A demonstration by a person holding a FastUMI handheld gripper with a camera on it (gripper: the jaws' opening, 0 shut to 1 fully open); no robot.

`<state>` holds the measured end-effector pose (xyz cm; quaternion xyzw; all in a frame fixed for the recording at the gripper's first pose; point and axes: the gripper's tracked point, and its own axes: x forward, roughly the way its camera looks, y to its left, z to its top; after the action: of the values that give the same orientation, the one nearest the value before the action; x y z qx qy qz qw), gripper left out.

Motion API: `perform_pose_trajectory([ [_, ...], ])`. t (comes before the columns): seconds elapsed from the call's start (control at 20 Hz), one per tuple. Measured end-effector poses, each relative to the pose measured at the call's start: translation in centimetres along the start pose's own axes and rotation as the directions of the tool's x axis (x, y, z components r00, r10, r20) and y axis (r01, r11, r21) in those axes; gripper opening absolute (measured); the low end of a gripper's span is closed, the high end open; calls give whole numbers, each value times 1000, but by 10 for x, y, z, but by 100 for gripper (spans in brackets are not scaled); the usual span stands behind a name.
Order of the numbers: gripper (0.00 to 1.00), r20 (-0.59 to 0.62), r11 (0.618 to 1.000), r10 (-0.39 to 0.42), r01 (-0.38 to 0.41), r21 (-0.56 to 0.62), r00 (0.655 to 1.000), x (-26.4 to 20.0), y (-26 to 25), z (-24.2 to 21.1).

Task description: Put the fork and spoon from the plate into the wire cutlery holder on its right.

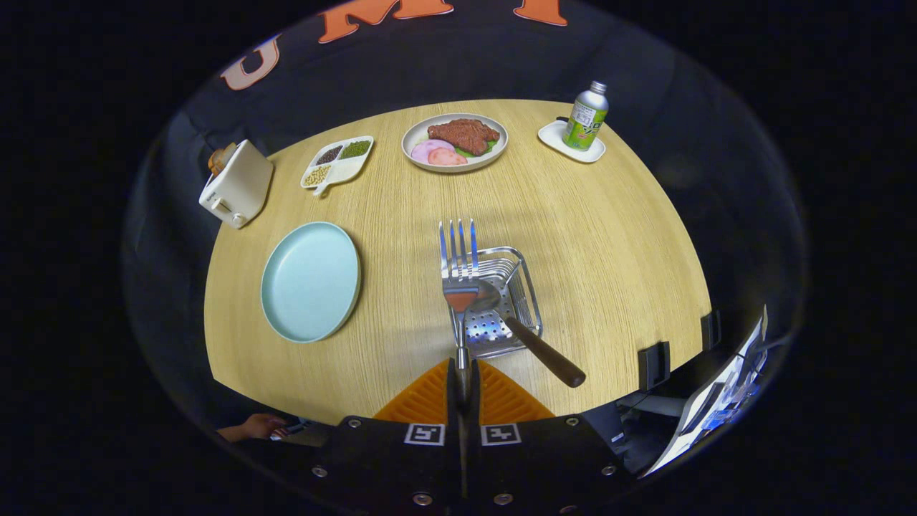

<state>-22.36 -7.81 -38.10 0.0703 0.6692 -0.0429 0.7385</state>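
A: Fork (458, 266) sits clamped in your claw (463, 374), both fingers pressed on the thin metal handle. Its long axis runs straight ahead along the fingers, tines pointing away from you.

B: Where's the holder?

A: Wire cutlery holder (501, 304) lies just beyond the fingers, a touch to the right of the fork's line. From this angle the tines and neck overlap the holder's left rim; I can't tell whether the fork hangs above it or touches it. You'd likely need to swing the tines over the basket mouth before letting go.

B: Spoon?

A: Spoon (526, 333) is already in the holder. Bowl rests on the perforated steel floor, dark wooden handle slants out over the near right corner toward you.

B: Plate?

A: Pale blue plate (310, 281), round, smooth, matte, well left of the holder on the wood-grain bench (609, 236).

B: Materials?

A: Fork is polished steel, four slim tines. Holder is shiny wire with a punched sheet base, square-ish, open top. So it's hard on hard and could slide or clatter when you drop it.
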Motion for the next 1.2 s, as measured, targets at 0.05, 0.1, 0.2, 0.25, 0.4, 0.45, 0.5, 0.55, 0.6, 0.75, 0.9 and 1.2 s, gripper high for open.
perform_pose_trajectory([
  [0.05, 4, -5, 1000, 2, -2, 2, 1000, 1, -3, -1],
  [0.1, 5, -10, 1000, 3, -3, 8, 1000, 2, -5, -2],
  [0.2, 7, -11, 1000, 5, -4, 20, 1000, 3, -9, -3],
  [0.25, 7, -8, 1000, 7, -7, 20, 1000, 1, -11, -2],
  [0.4, 12, 6, 1000, 27, -27, 6, 1000, -3, -14, 3],
  [0.45, 14, 14, 1000, 28, -28, 8, 999, -5, -15, 7],
  [0.5, 15, 33, 999, 31, -32, 8, 999, -7, -16, 11],
  [0.55, 15, 57, 999, 33, -33, 10, 998, -10, -18, 18],
  [0.6, 15, 83, 999, 37, -39, 11, 996, -14, -20, 25],
  [0.75, 19, 197, 997, 76, -78, 1, 978, -29, -18, 51],
  [0.9, 29, 406, 994, 105, -107, -19, 908, -62, -11, 100],
  [1.2, 77, 685, 991, 131, -84, -102, 716, -138, 1, 172],
])
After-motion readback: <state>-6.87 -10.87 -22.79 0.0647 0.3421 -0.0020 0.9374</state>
